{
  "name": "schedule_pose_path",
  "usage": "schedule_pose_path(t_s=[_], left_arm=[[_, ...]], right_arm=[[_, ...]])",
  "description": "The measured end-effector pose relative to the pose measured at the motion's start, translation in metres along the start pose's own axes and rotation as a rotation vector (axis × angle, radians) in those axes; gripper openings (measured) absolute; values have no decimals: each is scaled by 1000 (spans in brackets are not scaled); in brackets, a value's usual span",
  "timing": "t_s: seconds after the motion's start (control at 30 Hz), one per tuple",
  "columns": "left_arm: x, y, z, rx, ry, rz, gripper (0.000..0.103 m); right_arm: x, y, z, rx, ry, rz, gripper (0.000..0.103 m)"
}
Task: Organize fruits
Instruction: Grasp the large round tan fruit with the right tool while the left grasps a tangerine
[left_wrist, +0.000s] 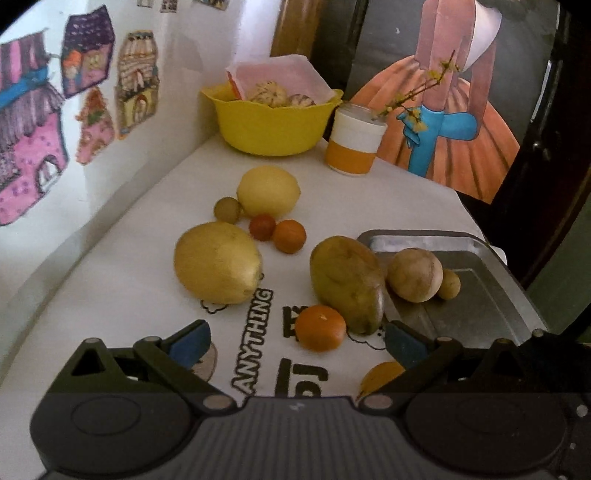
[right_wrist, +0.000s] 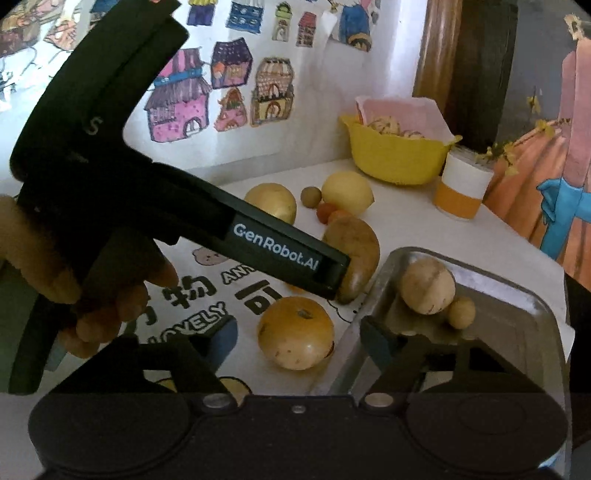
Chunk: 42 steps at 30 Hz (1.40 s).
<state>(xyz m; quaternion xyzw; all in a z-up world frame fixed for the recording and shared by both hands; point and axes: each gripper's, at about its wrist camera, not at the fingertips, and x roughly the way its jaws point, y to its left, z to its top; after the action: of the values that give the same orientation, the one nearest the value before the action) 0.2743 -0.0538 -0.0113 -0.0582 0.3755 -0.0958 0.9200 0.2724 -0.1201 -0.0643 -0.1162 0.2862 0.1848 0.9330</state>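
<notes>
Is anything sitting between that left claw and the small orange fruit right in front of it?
Nothing visible. The left gripper has its jaws open, and the small orange fruit lies on the white cloth just ahead of them, slightly to the right. The brown-green mango touches the fruit's far side, not the near side.

Orange-and-white cup (left_wrist: 354, 142) with yellow-flowered sprig (left_wrist: 417, 101) beside house drawings (left_wrist: 136, 83) on the wall.
</notes>
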Motion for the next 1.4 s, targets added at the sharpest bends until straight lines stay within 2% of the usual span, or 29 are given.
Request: schedule_pose_path(t_s=[0.17, 0.23, 0.37, 0.43, 0.7, 0.8, 0.87, 0.93, 0.97, 1.2, 1.4], left_arm=[[7, -5, -3, 18, -11, -34, 96], [11, -5, -4, 22, -4, -43, 91], [13, -2, -5, 4, -6, -61, 87], [13, -1, -5, 0, -8, -68, 81], [13, 5, -4, -15, -19, -56, 62], [13, 4, -5, -1, -23, -49, 59], [14, 1, -5, 18, -24, -50, 55], [14, -3, -6, 44, -20, -55, 40], [14, -5, -7, 55, -17, -59, 37], [3, -3, -11, 25, 7, -54, 35], [-20, 2, -17, 17, -4, -31, 35]], right_arm=[[6, -2, -3, 19, 7, 7, 59], [7, 0, -3, 7, 3, 3, 58], [8, 1, -3, 3, -4, 3, 56], [7, 1, -5, 2, -8, 1, 55], [5, 4, -7, -12, -10, 7, 49], [5, 4, -7, -11, -12, 2, 48], [5, 5, -7, -10, -13, -2, 48], [4, 6, -7, -14, -14, -7, 48], [4, 7, -8, -17, -14, -9, 47], [-4, 8, -12, -11, -19, 2, 45], [-19, 17, -19, -19, -50, -3, 45]])
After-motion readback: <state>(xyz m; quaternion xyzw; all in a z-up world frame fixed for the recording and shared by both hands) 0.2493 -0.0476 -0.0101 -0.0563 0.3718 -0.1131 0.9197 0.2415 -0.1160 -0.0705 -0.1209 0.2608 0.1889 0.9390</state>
